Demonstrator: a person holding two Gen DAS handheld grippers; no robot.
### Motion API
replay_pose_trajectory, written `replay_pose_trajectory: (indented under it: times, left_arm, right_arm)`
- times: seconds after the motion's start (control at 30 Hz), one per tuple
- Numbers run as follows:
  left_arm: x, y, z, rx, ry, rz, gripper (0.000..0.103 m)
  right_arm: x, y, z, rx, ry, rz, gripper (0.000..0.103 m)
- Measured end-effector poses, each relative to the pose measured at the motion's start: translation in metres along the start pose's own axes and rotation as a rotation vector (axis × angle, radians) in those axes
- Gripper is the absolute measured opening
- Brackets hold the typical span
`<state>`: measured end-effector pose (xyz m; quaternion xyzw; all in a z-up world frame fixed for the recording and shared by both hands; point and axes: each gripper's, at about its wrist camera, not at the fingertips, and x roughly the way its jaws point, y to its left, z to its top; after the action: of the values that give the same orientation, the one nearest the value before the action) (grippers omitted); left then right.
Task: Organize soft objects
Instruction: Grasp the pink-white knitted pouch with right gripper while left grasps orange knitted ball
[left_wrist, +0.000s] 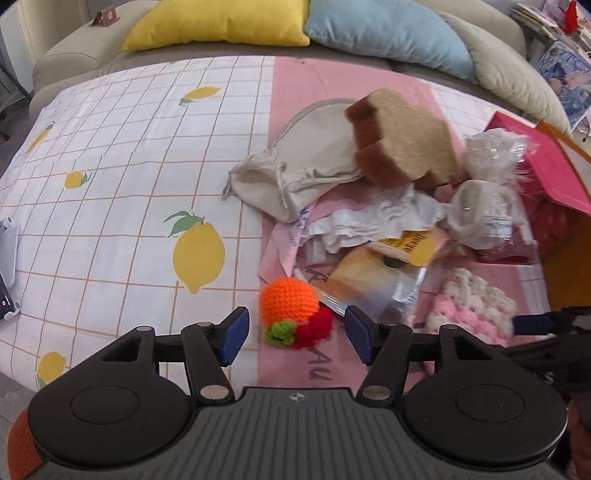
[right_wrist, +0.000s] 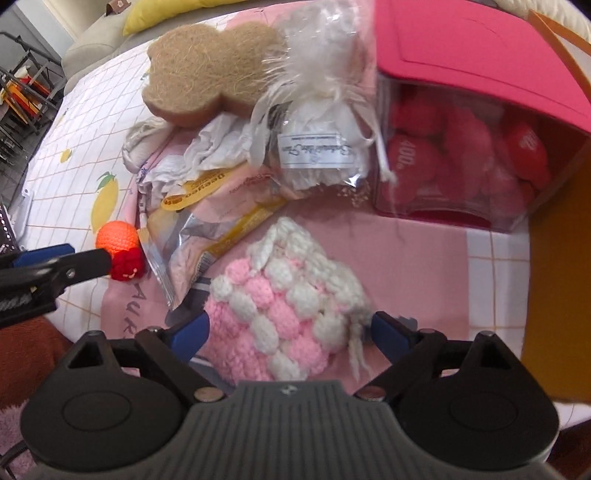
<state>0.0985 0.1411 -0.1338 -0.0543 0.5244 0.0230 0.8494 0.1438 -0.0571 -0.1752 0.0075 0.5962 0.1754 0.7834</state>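
A crocheted toy with orange, red and green parts (left_wrist: 291, 312) lies on the pink cloth, between the open jaws of my left gripper (left_wrist: 297, 334); it also shows in the right wrist view (right_wrist: 120, 251). A pink and white crocheted pouch (right_wrist: 284, 310) lies between the open fingers of my right gripper (right_wrist: 290, 334), touching the left pad; it also shows in the left wrist view (left_wrist: 476, 304). A brown bear-shaped sponge (left_wrist: 399, 138) rests on a beige drawstring bag (left_wrist: 306, 162). Bagged white fluff (right_wrist: 317, 110) sits behind.
A pink-lidded clear box of red balls (right_wrist: 469, 140) stands at the right, an orange bag wall (right_wrist: 554, 280) beside it. Snack wrappers (right_wrist: 218, 218) and crumpled white plastic (left_wrist: 373, 218) lie mid-pile. Lemon-print sheet (left_wrist: 129, 166) spreads left; yellow (left_wrist: 221, 22) and blue (left_wrist: 388, 33) pillows behind.
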Motion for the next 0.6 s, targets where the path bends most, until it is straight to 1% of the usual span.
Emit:
replay_pose_trajectory:
  times: [0.07,0.13,0.2,0.27,0.33,0.4,0.43,0.5,0.53,0.57,0.6]
  left_arm:
    - [0.011,0.003,0.003,-0.015,0.024,-0.009,0.07]
    - [0.018,0.006,0.004,-0.031,0.038,-0.009,0.07]
    - [0.022,0.005,0.005,-0.032,0.038,-0.006,0.065]
    - [0.024,0.005,0.005,-0.026,0.039,-0.016,0.058]
    - [0.025,0.003,0.004,-0.016,0.037,-0.014,0.055]
    - [0.025,0.002,0.004,-0.012,0.033,-0.008,0.054]
    - [0.025,0.002,0.004,-0.014,0.031,-0.007,0.053]
    - [0.022,0.002,0.004,-0.014,0.023,0.002,0.049]
    - [0.018,0.0,0.003,-0.004,0.012,0.01,0.046]
    - [0.015,-0.001,0.003,0.004,0.003,0.018,0.046]
    - [0.011,-0.004,0.002,0.012,-0.005,0.024,0.046]
  right_arm:
    - [0.002,0.005,-0.001,-0.025,-0.001,-0.017,0.092]
    - [0.003,0.008,-0.001,-0.041,-0.01,-0.031,0.088]
    - [0.003,0.008,-0.001,-0.046,-0.014,-0.034,0.085]
    - [0.004,0.003,-0.001,-0.037,-0.014,-0.016,0.081]
    - [0.003,0.002,-0.004,-0.041,-0.028,-0.012,0.074]
    - [0.001,0.003,-0.006,-0.058,-0.036,-0.003,0.064]
    - [0.0,0.003,-0.007,-0.062,-0.038,0.004,0.062]
    - [-0.004,0.001,-0.01,-0.064,-0.041,0.022,0.05]
    - [-0.006,0.001,-0.011,-0.066,-0.045,0.028,0.047]
    - [-0.008,0.002,-0.012,-0.072,-0.049,0.031,0.041]
    - [-0.012,0.001,-0.013,-0.078,-0.055,0.031,0.04]
